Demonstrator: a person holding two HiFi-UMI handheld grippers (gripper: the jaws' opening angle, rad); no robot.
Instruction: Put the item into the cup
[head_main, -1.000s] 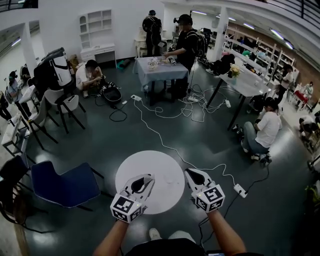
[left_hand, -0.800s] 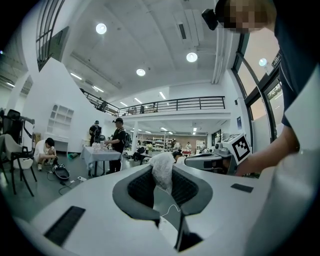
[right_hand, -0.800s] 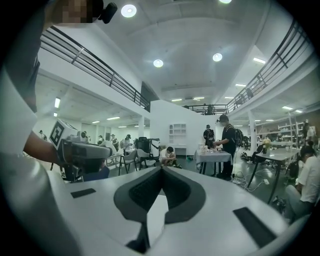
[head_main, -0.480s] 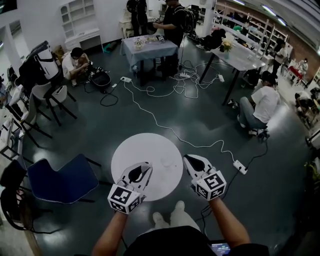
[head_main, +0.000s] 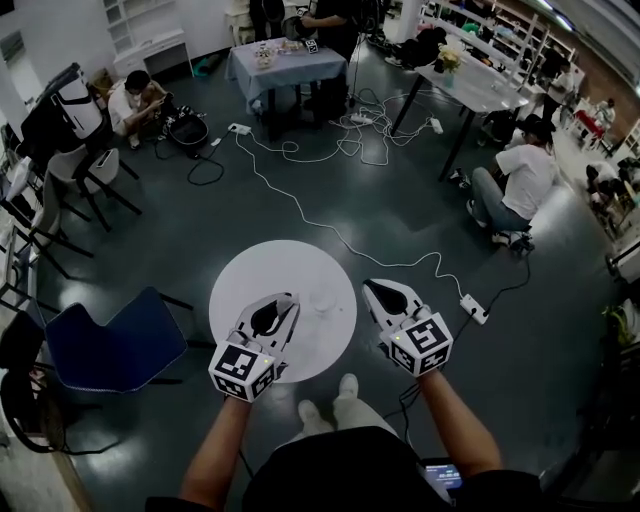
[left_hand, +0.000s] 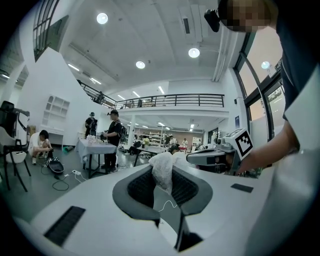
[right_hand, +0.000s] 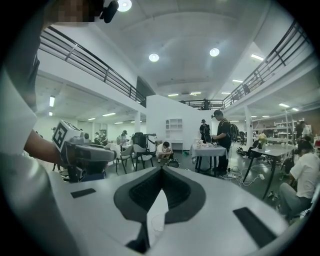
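Left gripper (head_main: 281, 301), jaws pinched on a crumpled white item (left_hand: 162, 170), hovers over the round white table (head_main: 240, 285). Just ahead and right of its tips stands the clear cup (head_main: 323, 298), farther from the right gripper (head_main: 374, 289), closed and empty.

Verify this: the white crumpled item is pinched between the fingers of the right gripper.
Wrong gripper. The white crumpled item is pinched between the fingers of the left gripper, not the right. The left gripper view shows it sticking up between them.
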